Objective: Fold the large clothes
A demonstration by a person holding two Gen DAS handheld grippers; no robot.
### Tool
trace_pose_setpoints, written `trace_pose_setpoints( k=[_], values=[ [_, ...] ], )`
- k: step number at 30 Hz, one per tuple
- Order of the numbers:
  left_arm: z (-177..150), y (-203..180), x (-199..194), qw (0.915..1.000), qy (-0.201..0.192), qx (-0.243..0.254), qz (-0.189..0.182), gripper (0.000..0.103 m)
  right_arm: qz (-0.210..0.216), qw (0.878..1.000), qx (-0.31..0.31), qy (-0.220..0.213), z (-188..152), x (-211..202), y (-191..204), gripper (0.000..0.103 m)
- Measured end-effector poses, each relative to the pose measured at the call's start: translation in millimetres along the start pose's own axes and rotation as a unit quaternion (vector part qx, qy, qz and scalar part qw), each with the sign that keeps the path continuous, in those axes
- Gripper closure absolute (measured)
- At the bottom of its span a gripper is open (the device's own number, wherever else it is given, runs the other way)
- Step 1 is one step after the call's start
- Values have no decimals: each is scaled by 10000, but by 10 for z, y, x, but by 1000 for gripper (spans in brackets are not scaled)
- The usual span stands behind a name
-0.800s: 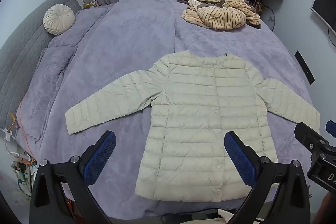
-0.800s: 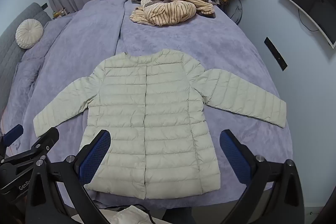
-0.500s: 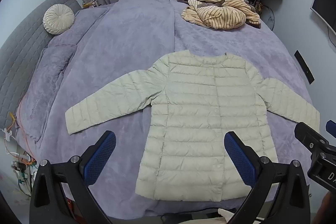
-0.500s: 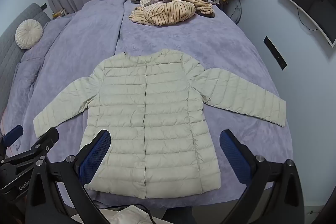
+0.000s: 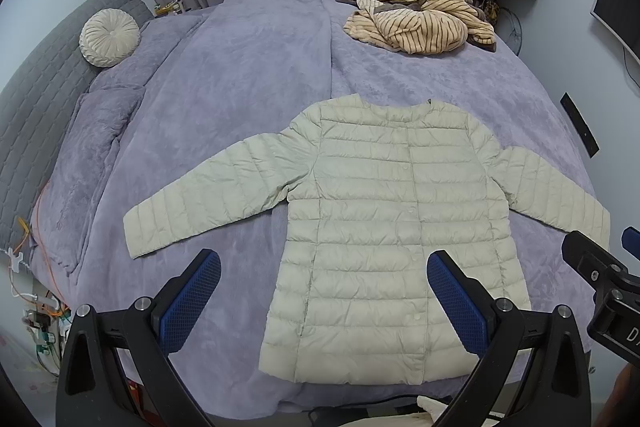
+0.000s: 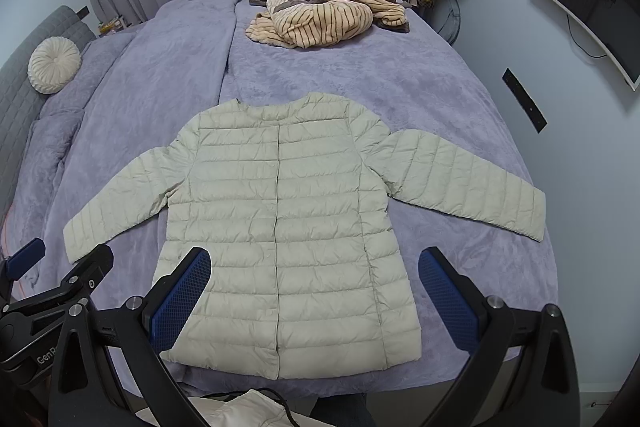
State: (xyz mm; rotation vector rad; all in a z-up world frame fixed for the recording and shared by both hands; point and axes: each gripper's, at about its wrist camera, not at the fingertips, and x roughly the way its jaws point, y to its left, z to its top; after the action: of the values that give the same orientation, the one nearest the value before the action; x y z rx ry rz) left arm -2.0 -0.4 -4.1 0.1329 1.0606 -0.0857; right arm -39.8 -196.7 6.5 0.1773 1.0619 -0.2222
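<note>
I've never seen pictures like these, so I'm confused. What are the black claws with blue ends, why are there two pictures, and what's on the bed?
Those claws are two grabbing tools, one in each of a person's hands. Each carries a small camera looking along its fingers, so you get two pictures. One shows the left gripper, the other the right gripper. Both are wide open and hold nothing. On the purple bed lies a pale puffy jacket, spread flat with sleeves out, waiting to be folded. Further back sit a striped heap of clothes and a round cushion.

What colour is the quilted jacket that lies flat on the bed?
The jacket is pale cream, nearly off-white; the right wrist view shows it best.
</note>
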Motion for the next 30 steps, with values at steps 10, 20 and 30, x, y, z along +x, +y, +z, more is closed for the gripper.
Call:
trace_pose_setpoints(
  k=[10,20,30],
  values=[
    [61,-33,58,10000,32,67,-35,0,7,10000,-1,8,22,13,9,0],
    [57,-32,62,10000,42,61,-31,0,9,10000,-3,22,41,27,32,0],
    [37,-39,81,10000,40,67,-49,0,2,10000,0,22,48,22,53,0]
  ],
)
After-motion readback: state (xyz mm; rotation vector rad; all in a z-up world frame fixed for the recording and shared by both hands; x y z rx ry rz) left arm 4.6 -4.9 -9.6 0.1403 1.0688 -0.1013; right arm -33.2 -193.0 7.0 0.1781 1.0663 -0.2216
